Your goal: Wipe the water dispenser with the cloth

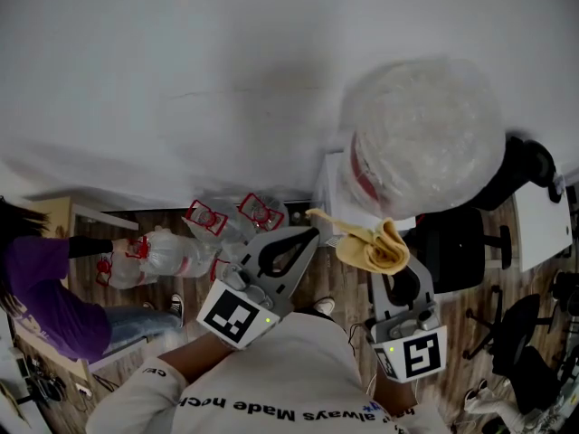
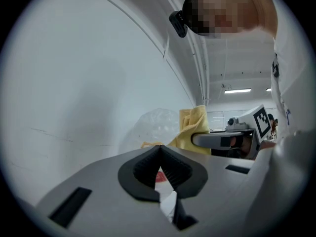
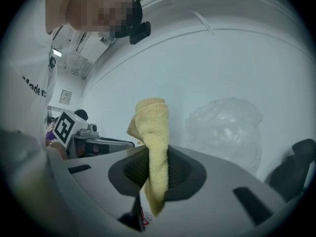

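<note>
Wall and wooden floor (image 1: 335,283) fill the head view. The water dispenser (image 1: 336,188) stands on the floor where it meets the white wall (image 1: 181,70), and its upturned bottle (image 1: 423,134) is wrapped in clear plastic. The right hand-held gripper (image 1: 395,274) holds a yellow cloth (image 1: 375,247) just in front of the dispenser, below the bottle. The left hand-held gripper (image 1: 312,234) points at the dispenser's lower front, its tip near the cloth's trailing corner. Clear empty bottles with red caps (image 1: 213,229) lie on the floor by the wall to the left, beside a seated person in purple (image 1: 41,292). Black office chairs (image 1: 457,247) stand to the right.

Left gripper view: the left hand-held gripper (image 2: 159,154) has its jaws together at the tips, with nothing gripped between them. Beyond them are the wrapped bottle (image 2: 148,127), the cloth (image 2: 190,125) and the right hand-held gripper (image 2: 217,139).

Right gripper view: the right hand-held gripper (image 3: 153,168) is clamped on the cloth (image 3: 154,147), which stands up above the pads and hangs below them. The bottle (image 3: 224,132) is to the right and the left hand-held gripper (image 3: 96,143) to the left.
</note>
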{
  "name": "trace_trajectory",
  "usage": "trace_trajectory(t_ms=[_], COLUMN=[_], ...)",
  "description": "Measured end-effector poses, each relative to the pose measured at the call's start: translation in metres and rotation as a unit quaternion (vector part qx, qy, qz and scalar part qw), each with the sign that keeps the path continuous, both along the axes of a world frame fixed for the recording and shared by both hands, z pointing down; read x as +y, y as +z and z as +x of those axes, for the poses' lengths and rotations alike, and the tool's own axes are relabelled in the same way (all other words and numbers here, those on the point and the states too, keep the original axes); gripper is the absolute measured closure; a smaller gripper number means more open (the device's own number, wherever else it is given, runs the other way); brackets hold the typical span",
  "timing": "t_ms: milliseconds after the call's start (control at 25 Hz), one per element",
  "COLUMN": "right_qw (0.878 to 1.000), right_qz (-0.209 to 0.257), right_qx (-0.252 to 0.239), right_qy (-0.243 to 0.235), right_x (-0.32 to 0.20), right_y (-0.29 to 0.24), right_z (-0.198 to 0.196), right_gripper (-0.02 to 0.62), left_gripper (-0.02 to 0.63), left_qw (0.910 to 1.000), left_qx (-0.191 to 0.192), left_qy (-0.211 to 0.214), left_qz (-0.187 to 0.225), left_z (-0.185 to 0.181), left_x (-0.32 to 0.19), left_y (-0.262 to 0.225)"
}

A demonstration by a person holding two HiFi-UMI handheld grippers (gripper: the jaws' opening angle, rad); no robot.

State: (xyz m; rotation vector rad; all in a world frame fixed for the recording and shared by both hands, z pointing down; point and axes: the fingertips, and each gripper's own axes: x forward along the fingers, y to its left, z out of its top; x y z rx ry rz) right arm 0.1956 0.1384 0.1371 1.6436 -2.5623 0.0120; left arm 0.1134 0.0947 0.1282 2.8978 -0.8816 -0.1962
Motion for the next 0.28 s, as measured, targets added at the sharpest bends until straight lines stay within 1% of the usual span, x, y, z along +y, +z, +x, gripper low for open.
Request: trace_trajectory(t_ms=[280], right_qw=[1.000], right_qz=[0.003], right_qx=[0.001], right_qy=[0.000], right_x=[-0.0054], right_y=[-0.0005], right_z=[-0.0005], right_gripper=[0.534], left_gripper=[0.589], left_qw=[1.0000], left_qx=[0.004], left_qy=[-0.001], left_qz=[-0.002], left_z=[-0.0012], left_x=[-0.0051], left_y=[0.0009])
